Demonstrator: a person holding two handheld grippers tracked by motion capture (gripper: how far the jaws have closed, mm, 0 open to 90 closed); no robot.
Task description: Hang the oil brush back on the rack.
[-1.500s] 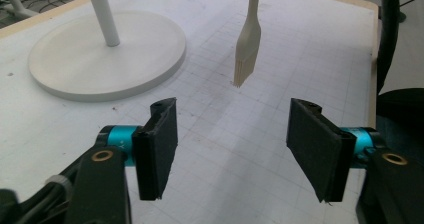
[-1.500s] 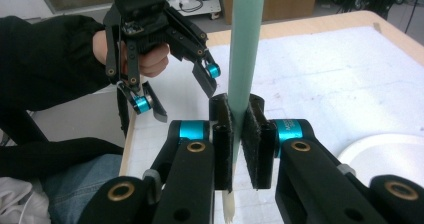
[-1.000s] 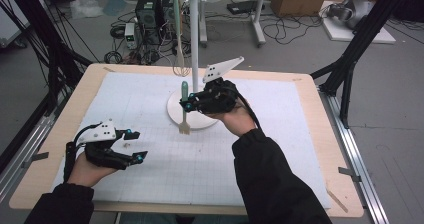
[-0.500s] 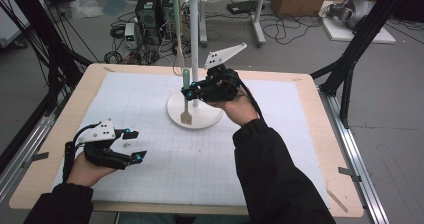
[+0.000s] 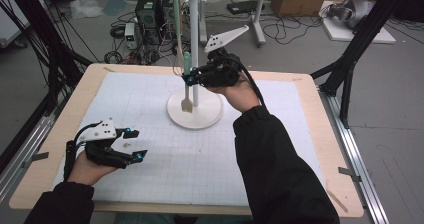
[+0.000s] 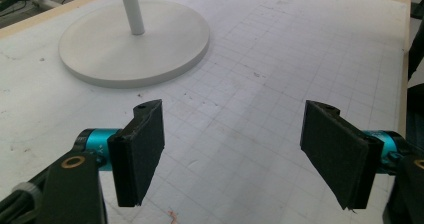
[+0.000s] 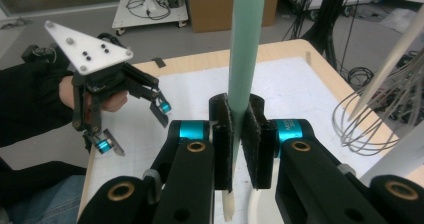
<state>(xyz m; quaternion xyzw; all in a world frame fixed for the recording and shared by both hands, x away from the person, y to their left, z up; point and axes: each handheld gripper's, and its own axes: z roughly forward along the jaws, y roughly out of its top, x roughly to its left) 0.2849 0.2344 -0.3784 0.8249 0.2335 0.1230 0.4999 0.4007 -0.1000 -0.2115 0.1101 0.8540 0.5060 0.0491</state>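
White gridded matting (image 5: 280, 149) covers the table, where the right gripper (image 5: 189, 78) has its jaws clamped on the green handle of a spatula (image 5: 186, 86) held upright beside the rack's pole (image 5: 194, 44), above the round base (image 5: 200, 116), while the left gripper (image 5: 134, 144) rests open nearby.

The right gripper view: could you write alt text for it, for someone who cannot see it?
Two black jaws of the right gripper are clamped on the pale green handle of a utensil held upright over a white gridded table. To the left, farther off, a hand holds the left gripper with its jaws apart; a wire whisk hangs at right.
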